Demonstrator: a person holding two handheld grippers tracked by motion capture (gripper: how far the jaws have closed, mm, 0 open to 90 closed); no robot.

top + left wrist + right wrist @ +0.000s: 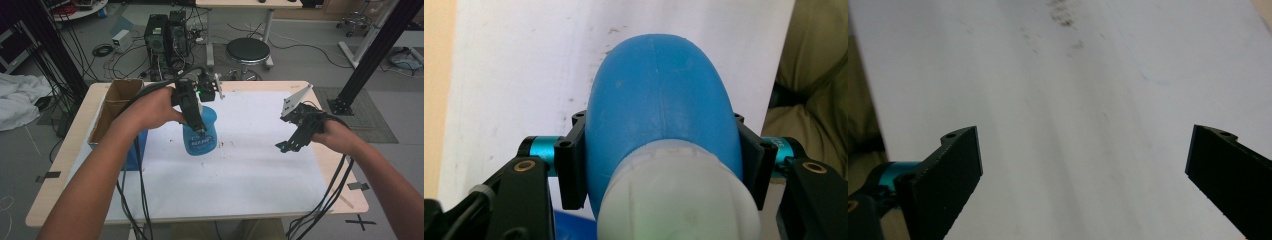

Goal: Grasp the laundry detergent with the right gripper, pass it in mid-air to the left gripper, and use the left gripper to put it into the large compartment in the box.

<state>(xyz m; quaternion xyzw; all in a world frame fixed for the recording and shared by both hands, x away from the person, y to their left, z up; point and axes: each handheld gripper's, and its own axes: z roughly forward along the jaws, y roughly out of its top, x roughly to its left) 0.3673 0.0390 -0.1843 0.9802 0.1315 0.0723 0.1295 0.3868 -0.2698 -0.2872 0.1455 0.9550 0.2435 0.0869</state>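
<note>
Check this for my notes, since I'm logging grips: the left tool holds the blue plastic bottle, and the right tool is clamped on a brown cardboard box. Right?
Not quite. The left tool does hold the blue plastic bottle, but the right tool is open and holds nothing, above the white table cover, as the right gripper view shows. The brown cardboard box sits untouched at the table's left.

Rounded blue plastic bottle with white label print and pale translucent top, upright, left of centre over white sheet, near brown cardboard box, clamped at shoulder between black jaws.
</note>
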